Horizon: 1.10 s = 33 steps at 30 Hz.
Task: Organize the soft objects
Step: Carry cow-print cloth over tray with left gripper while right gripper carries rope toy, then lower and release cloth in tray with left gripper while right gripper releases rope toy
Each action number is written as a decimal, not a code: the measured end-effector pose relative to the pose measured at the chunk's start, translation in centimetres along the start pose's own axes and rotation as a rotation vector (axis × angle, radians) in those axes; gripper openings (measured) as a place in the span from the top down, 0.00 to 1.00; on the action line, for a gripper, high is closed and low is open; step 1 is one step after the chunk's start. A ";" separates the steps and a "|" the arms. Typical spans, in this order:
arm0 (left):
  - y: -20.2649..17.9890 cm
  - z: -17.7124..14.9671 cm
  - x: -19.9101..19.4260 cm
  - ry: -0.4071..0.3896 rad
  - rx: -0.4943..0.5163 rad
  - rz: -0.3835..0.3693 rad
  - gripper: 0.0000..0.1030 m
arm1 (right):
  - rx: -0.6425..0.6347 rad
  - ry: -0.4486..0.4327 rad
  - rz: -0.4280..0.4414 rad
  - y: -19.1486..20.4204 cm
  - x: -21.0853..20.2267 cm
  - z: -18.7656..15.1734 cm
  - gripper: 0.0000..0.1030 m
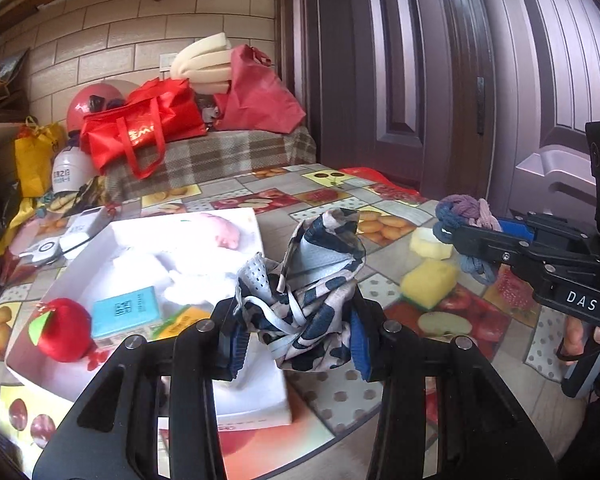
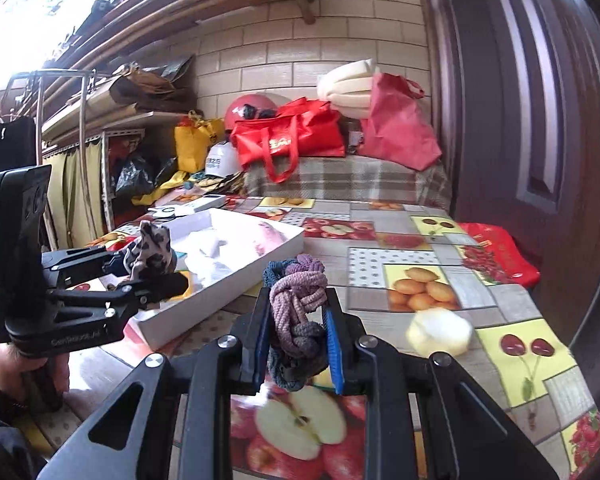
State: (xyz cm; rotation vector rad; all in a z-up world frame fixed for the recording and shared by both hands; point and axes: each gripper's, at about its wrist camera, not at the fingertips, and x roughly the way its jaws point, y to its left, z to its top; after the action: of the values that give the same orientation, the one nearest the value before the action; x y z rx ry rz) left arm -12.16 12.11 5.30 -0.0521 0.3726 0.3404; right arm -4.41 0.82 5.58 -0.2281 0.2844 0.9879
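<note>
My left gripper (image 1: 296, 332) is shut on a crumpled blue, white and grey patterned cloth (image 1: 320, 280), lifted above the table by the white box (image 1: 236, 404). The same cloth (image 2: 150, 250) shows in the right wrist view, in the left gripper (image 2: 156, 272). My right gripper (image 2: 298, 344) is shut on a knotted purple and blue rope ball (image 2: 296, 292), also raised off the table. In the left wrist view that rope ball (image 1: 464, 212) sits in the right gripper (image 1: 456, 236) at the right. The white box (image 2: 236, 276) holds a red plush apple (image 1: 62, 330), a pink soft toy (image 1: 224, 230) and white soft pieces.
Two yellow sponges (image 1: 430, 284) (image 1: 430, 244) and a pink scrubber (image 1: 512, 288) lie on the fruit-print tablecloth (image 2: 440, 248). One pale sponge (image 2: 438, 332) lies right of my right gripper. Red bags (image 2: 292, 136), a helmet and foam sit on a plaid-covered bench behind. A door stands at the right.
</note>
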 end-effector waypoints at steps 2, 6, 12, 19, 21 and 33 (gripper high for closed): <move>1.5 -0.3 -0.4 -0.003 -0.015 0.032 0.60 | -0.002 0.012 0.019 0.8 0.8 0.2 0.77; 5.0 -0.7 -0.8 -0.007 -0.072 0.097 0.60 | -0.009 0.048 0.050 2.5 2.6 0.4 0.77; 10.5 -1.3 -1.4 -0.018 -0.162 0.206 0.60 | -0.063 0.079 0.064 5.0 4.7 0.5 0.77; 16.4 -2.3 -1.7 -0.005 -0.371 0.242 0.60 | -0.134 0.102 0.109 7.9 7.0 0.7 0.77; 17.0 -2.4 -1.6 -0.008 -0.401 0.249 0.60 | -0.151 0.101 0.128 8.8 7.5 0.9 0.77; 16.0 -0.7 1.3 -0.007 -0.315 0.329 0.60 | -0.120 0.113 0.125 11.1 13.1 2.9 0.77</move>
State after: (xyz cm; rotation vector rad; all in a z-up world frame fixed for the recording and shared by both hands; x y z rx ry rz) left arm -16.69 27.51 4.36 -0.3000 0.3177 0.7232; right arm -6.59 17.94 3.23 -0.3797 0.3467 1.1189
